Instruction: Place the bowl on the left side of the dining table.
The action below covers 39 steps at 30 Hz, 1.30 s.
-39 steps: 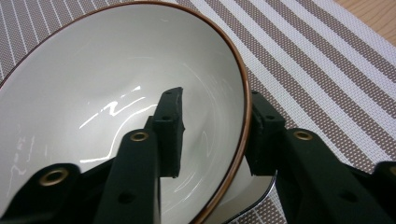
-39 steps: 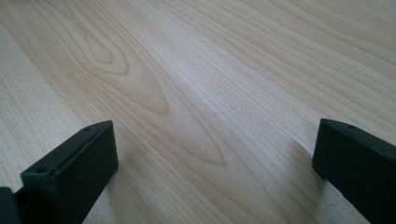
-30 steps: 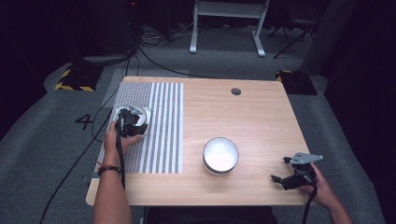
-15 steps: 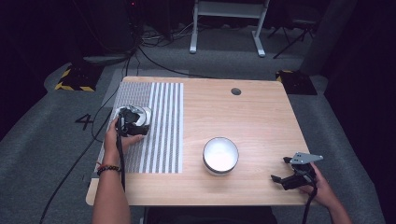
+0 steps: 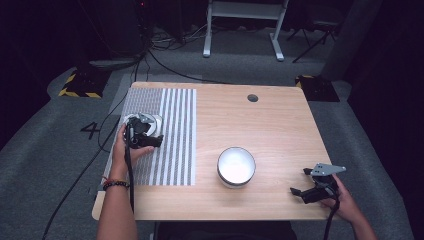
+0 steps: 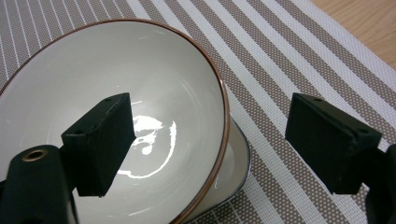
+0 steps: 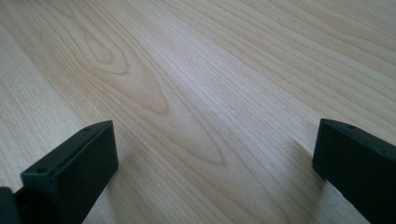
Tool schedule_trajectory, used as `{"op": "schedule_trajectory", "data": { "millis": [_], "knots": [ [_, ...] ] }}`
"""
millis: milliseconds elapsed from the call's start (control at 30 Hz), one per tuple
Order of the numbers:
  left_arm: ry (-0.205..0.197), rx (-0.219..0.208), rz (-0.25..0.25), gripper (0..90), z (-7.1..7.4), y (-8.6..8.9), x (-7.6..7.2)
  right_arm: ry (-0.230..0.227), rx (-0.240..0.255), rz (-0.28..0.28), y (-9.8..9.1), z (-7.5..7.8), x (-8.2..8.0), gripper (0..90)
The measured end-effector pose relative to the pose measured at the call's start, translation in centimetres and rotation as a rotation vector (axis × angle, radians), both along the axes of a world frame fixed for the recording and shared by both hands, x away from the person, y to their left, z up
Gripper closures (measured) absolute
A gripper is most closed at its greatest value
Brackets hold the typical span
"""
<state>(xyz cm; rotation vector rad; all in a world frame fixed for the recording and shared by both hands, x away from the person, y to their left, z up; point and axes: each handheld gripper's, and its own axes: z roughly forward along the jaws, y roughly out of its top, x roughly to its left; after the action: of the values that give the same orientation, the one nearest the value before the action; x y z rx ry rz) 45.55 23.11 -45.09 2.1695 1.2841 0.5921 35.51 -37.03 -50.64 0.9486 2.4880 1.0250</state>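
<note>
Step in hand, as judged: release of the brown-rimmed white bowl (image 6: 140, 93), set on the striped placemat (image 5: 172, 140) at the tabletop's (image 5: 270, 125) left side. In the left gripper view it appears to be nested in a second bowl (image 6: 236, 161) underneath. Left gripper (image 5: 142, 134) jaws have just been opening and now stand wide, one jaw inside the bowl, the other outside over the mat, rim between them, no pad pressing. Next move calls for lifting clear without the inner jaw catching the rim. Further right, another white bowl (image 5: 236, 166) sits on bare wood, well apart. Right gripper (image 5: 320, 186) is parked near the front right corner, jaws wide, nothing between them, nothing in the way
</note>
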Motion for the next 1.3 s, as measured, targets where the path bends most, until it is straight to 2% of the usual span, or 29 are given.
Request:
{"op": "schedule_trajectory", "data": {
  "millis": [33,167,233,333,433,600,733,833,967,1033,1300],
  "knots": [
    [0.016,-0.002,-0.012,15.8,0.2,-0.1,-0.1,0.001,-0.001,0.0,0.0,0.0,0.0,0.2],
    [-0.022,0.005,-0.002,15.8,0.8,-0.1,-0.6,0.0,0.0,0.0,0.0,0.0,0.0,0.2],
    [-0.022,-0.003,-0.005,15.8,0.9,-0.2,-0.8,0.0,0.0,-0.001,0.0,0.0,0.0,0.2],
    [-0.027,0.011,-0.014,15.8,1.2,-0.2,-1.1,0.0,0.0,0.0,0.0,0.0,0.0,0.2],
    [-0.026,-0.014,-0.017,15.8,1.5,-0.2,-1.5,0.0,-0.001,0.001,0.0,0.0,0.0,0.2],
    [-0.027,-0.016,-0.028,15.8,1.8,-0.4,-2.0,0.001,-0.001,0.0,0.0,0.0,0.0,0.2],
    [-0.055,-0.011,-0.022,15.8,1.9,-0.7,-2.5,0.0,-0.001,0.0,0.0,0.0,0.0,0.2],
    [-0.04,0.004,-0.041,15.8,1.8,-0.9,-2.9,0.001,-0.001,0.0,0.0,0.0,0.0,0.2],
    [-0.056,0.02,-0.052,15.8,1.7,-1.3,-3.4,0.001,-0.001,0.0,0.0,0.0,0.0,0.2],
    [-0.036,-0.008,-0.072,15.8,1.7,-1.5,-3.7,0.0,-0.001,0.0,0.0,0.0,0.0,0.2],
    [-0.052,-0.006,-0.099,15.8,2.2,-2.2,-4.5,0.001,-0.002,0.003,0.0,0.0,0.0,0.2]
  ]
}}
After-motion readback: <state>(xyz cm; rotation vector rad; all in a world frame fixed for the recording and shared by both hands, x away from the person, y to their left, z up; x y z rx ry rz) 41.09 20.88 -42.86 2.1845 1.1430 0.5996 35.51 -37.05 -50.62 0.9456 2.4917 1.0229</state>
